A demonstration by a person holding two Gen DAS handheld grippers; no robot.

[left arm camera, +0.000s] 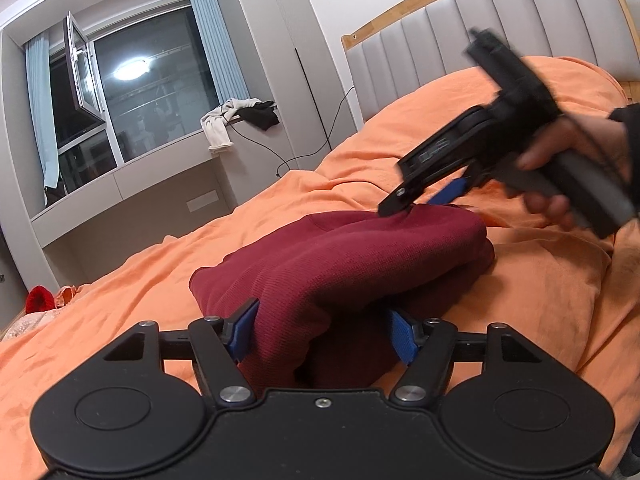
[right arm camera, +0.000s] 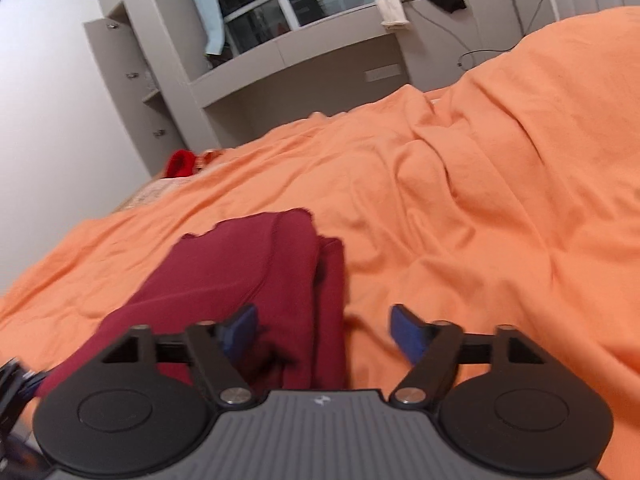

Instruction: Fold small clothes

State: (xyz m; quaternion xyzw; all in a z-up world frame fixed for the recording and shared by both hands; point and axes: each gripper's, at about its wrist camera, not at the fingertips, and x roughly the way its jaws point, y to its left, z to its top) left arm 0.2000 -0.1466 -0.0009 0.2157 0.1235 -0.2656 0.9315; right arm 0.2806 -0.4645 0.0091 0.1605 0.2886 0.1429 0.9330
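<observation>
Maroon garment (left arm camera: 340,264) edge between left claw (left arm camera: 324,330) pads

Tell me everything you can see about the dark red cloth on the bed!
The dark red cloth is a soft, finely ribbed knit, folded into a thick, lumpy bundle with a wavy stitched hem. It lies on the orange bed cover. The left gripper has its blue pads around the near end, bunching it. The right gripper is open over the other end, not pinching it.
</observation>
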